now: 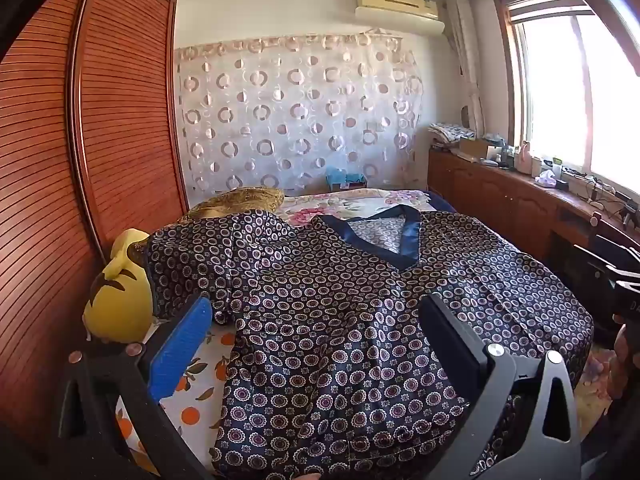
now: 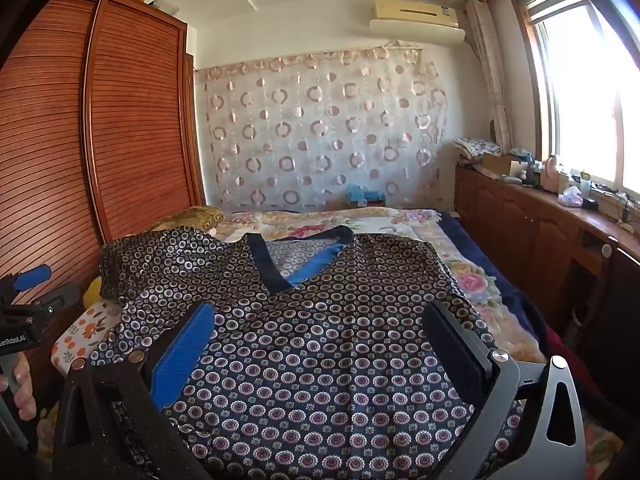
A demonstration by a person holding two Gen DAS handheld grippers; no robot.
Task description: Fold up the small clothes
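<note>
A dark navy top (image 1: 320, 312) with a small ring-and-flower print lies spread face up across the foot of a bed (image 2: 460, 240), its V-neck at 12 o'clock and its hem toward the viewer at 6 o'clock. The cloth looks thin, slick and satin-like, catching the window light in soft ripples; the neck is edged with a plain blue band (image 2: 304, 272). No fold has been made, as far as the pictures show — the body is laid out full width and both sleeves are extended, so the task appears to be at its very start, with the sleeves and body yet to be turned in. The sleeve at 9 o'clock is rumpled and partly draped over a yellow cushion (image 1: 120, 296), next to a sheet printed with oranges (image 1: 192, 400). Beyond the neckline lies a floral quilt (image 1: 360, 200), soft and padded in look. The left claw (image 1: 316, 340) is released, its jaws spread wide above the lower left part of the top, one finger faced with a ridged blue pad (image 1: 180, 352) and the other plain black. The right claw (image 2: 320, 344) is likewise released, hovering over the lower middle of the garment — neither touches the cloth as far as can be seen. A slatted wooden wardrobe (image 1: 80, 140) stands at 9 o'clock, and a bright window (image 1: 580, 100) at 3 o'clock.
</note>
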